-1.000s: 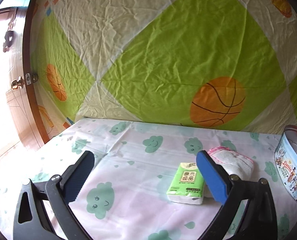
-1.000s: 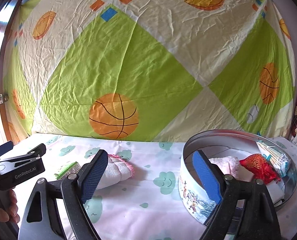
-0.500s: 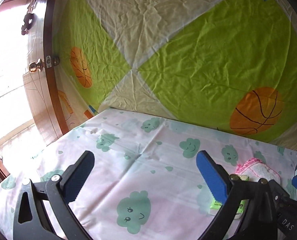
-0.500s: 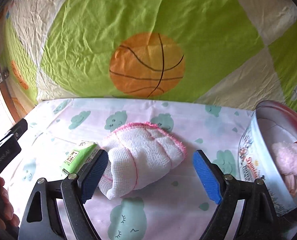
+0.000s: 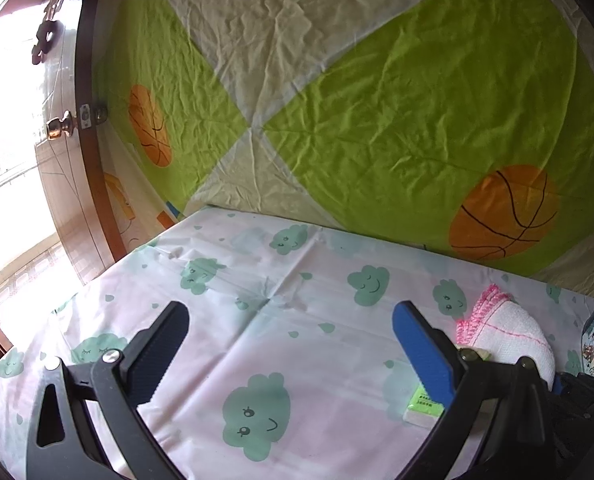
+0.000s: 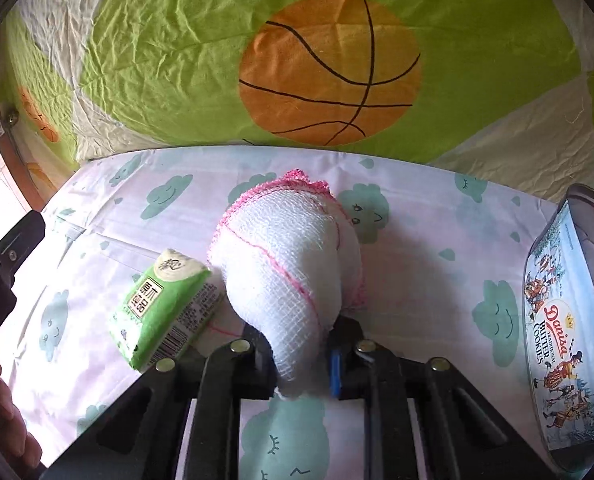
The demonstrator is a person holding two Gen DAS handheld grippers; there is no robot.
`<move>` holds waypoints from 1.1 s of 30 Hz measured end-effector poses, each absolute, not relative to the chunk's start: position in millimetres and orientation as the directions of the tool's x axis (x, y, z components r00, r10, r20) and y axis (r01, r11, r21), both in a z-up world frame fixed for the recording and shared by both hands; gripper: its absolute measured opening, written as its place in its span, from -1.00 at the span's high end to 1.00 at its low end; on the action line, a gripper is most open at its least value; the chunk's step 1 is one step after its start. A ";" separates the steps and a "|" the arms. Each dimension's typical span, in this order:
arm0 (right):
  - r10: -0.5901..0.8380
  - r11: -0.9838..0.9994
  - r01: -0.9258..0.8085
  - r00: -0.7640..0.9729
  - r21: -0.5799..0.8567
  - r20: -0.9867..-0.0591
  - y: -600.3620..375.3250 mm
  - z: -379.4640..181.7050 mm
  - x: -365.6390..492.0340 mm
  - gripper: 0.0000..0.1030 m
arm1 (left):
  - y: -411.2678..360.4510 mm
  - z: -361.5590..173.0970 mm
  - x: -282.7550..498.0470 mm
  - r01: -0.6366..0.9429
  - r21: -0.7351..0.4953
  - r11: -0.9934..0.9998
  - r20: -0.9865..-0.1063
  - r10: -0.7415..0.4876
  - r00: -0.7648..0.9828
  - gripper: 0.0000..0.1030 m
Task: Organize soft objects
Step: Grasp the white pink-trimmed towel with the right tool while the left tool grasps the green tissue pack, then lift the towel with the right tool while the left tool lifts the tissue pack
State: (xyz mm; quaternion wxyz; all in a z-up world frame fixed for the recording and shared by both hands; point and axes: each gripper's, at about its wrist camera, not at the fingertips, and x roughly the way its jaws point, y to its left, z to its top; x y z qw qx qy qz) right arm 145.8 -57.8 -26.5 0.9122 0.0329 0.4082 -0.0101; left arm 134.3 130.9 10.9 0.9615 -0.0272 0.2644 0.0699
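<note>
The right tongs (image 6: 303, 354) have just been closing and are now clenching the near end of the white gauze cloth with pink edging (image 6: 285, 264), which is lying on the cloud-print table (image 6: 417, 240), touching the green tissue pack (image 6: 165, 308) on its left. The pick-up step is under way; next, I judge, the cloth needs lifting and carrying right to the open Danisa cookie tin (image 6: 557, 340). The right tongs are pointing steeply down at the cloth. The left tongs (image 5: 289, 344) are hanging released and empty over bare table, angled gently downward. Beyond, a basketball-print sheet (image 6: 177, 40) is hanging as backdrop.
</note>
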 end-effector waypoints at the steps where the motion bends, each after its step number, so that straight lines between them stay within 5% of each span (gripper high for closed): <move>1: 0.002 0.998 0.047 0.694 0.048 -0.720 -59.1 -21.1 138.7 0.67 | 130.8 11.3 134.0 -0.142 -0.020 0.990 -0.511 0.112 0.852 -1.00; 12: -0.091 0.996 0.086 0.870 -0.032 -0.485 -93.2 19.8 50.6 0.67 | 92.1 8.8 130.7 0.158 -0.067 0.985 -0.548 -0.168 0.819 -1.00; 22: -0.086 0.996 0.090 0.868 -0.017 -0.488 -94.0 16.1 48.7 0.66 | 32.7 -8.7 135.3 0.297 0.170 0.940 -0.632 -0.128 0.765 -0.96; 29: -0.084 0.996 0.086 0.861 -0.019 -0.502 -96.8 14.9 48.0 0.66 | 25.3 -31.2 158.8 0.330 0.168 0.929 -0.752 -0.095 0.652 -0.25; 30: -0.083 0.996 0.084 0.860 -0.020 -0.503 -96.6 15.2 48.1 0.66 | 26.5 -31.9 159.8 0.342 0.148 0.928 -0.760 -0.115 0.640 0.03; 33: -0.084 0.996 0.084 0.859 -0.022 -0.505 -96.2 15.8 48.6 0.66 | 29.8 -32.0 160.1 0.354 0.112 0.929 -0.764 -0.147 0.628 0.06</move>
